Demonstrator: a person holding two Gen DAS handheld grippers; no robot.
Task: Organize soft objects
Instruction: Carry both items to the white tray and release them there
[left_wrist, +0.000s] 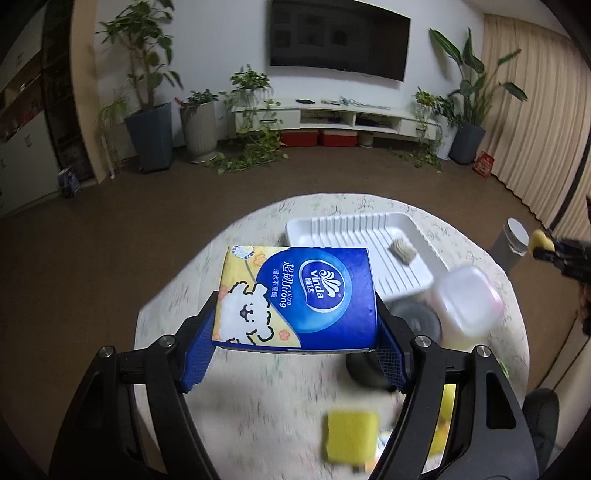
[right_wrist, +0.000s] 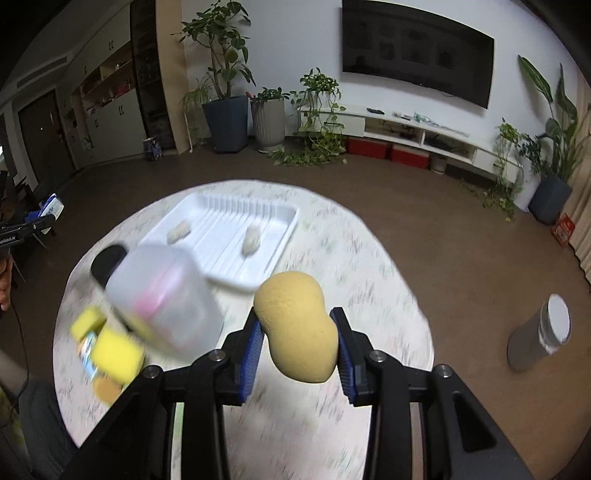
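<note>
Left wrist view — mounted behind the left gripper (left_wrist: 295, 314), looking forward along its fingers and steeply down onto the round table (left_wrist: 258, 398), close above it; far wall with the television (left_wrist: 338, 40) lies dead ahead. Right wrist view — mounted behind the right gripper (right_wrist: 297, 343), same forward-and-down aim, close over the table (right_wrist: 351, 258), facing the same wall from further right and turned slightly left, the television (right_wrist: 417, 51) right of centre. Shared ground: the table, the white tray (left_wrist: 325, 229) (right_wrist: 229, 206), the translucent container (left_wrist: 469, 299) (right_wrist: 166, 299), the television wall. Each view catches the opposite gripper at its edge.
</note>
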